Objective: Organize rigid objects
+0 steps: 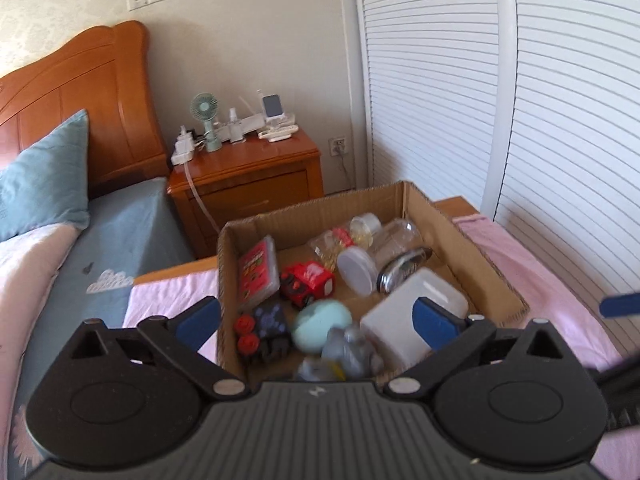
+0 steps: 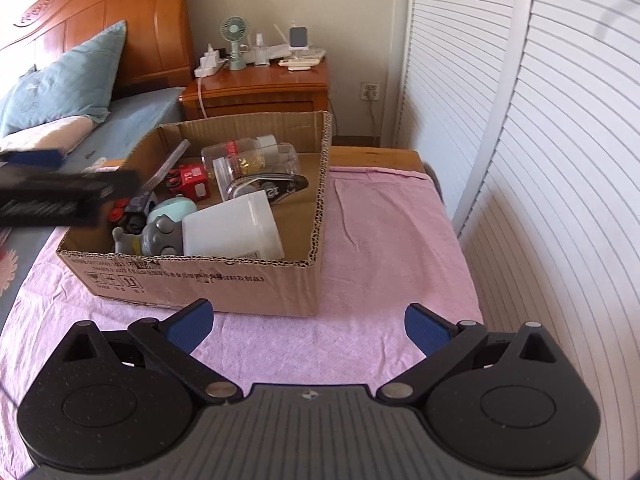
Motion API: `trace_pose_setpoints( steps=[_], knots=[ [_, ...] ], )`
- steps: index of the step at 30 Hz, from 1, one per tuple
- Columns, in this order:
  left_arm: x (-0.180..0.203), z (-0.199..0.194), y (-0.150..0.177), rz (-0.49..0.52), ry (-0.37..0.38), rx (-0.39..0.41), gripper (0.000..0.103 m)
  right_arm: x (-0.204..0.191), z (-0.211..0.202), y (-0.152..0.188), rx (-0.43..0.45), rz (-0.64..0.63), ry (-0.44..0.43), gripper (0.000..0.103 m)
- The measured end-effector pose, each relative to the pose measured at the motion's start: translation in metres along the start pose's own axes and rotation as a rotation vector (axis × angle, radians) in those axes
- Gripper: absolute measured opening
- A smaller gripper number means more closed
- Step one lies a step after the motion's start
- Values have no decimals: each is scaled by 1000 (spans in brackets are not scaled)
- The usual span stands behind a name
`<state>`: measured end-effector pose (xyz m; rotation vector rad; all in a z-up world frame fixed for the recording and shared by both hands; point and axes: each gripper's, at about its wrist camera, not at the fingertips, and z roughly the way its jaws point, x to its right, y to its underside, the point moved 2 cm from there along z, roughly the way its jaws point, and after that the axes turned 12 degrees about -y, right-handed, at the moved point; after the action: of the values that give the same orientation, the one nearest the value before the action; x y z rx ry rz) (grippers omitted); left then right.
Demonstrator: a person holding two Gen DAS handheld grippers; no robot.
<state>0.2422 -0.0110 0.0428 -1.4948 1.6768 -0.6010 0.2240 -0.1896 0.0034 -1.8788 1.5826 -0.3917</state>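
Observation:
An open cardboard box sits on a pink cloth. It holds a white plastic container, a red toy car, a pale blue egg shape, a grey figure, a black toy with red wheels, a red card pack and clear jars. My left gripper hangs open over the box's near end, holding nothing. My right gripper stands open above the cloth in front of the box, with nothing between its fingers.
The pink cloth covers a small wooden table. White louvred doors stand close on the right. A wooden nightstand with a fan and chargers is behind the box. The bed with a blue pillow lies to the left.

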Motion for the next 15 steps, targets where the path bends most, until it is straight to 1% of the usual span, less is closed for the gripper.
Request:
trace_pose_setpoints(
  steps=[3, 7, 11, 15],
  knots=[
    [-2, -20, 14, -11, -50, -43, 102, -4, -3, 1, -11, 13, 18, 103],
    [-7, -38, 29, -57, -40, -98, 102, -11, -12, 5, -13, 20, 15, 103],
    [-14, -48, 37, -110, -51, -126, 102, -19, -21, 9, -7, 18, 19, 103],
    [-15, -55, 44, -126, -58, -144, 102, -24, -26, 12, -3, 18, 28, 103]
  ],
)
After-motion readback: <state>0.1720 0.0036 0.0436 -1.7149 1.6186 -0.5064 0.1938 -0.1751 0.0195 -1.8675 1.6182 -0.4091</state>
